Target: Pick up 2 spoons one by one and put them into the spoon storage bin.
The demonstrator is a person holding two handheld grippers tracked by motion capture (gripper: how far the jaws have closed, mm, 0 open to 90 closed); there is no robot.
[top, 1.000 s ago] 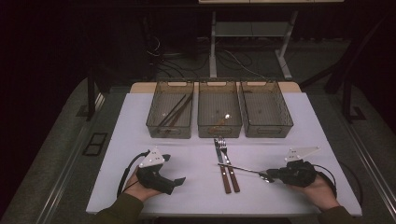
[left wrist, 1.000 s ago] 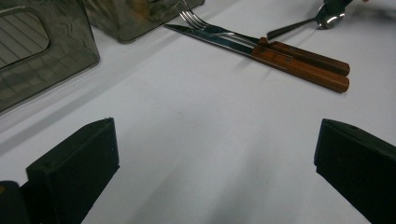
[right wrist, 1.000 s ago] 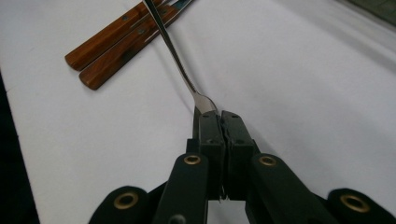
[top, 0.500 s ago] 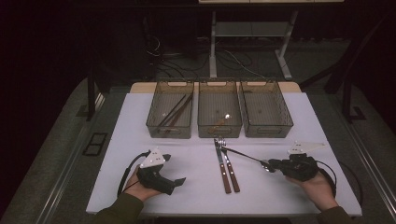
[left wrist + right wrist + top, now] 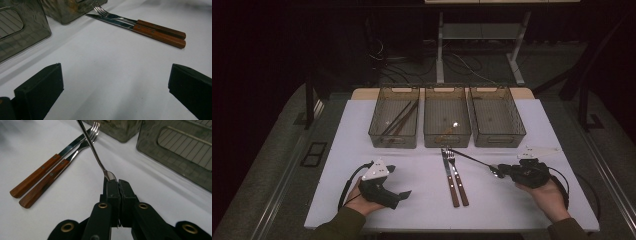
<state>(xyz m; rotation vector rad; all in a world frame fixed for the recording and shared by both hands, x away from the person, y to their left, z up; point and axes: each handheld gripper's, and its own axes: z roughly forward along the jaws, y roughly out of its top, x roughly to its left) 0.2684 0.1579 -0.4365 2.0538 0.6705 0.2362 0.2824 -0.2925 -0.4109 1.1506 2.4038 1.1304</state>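
The spoon (image 5: 96,157) is hanging by its bowl in the clenched right gripper (image 5: 506,171), handle slanting over the white table (image 5: 412,165) toward the middle bin (image 5: 447,118). The left gripper (image 5: 399,196) is resting released beside the knife (image 5: 140,29) and fork (image 5: 142,22) (wooden handles clear in the gripper views); no writing is showing.

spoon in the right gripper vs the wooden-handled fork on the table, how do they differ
The slim all-metal spoon is clamped by its bowl in the shut right gripper, its handle slanting up off the table; the fork lies flat on the white table beside the wooden-handled knife, untouched. The spoon has a thin metal handle; the fork has a brown wooden one with rivets. Both are shiny metal cutlery.
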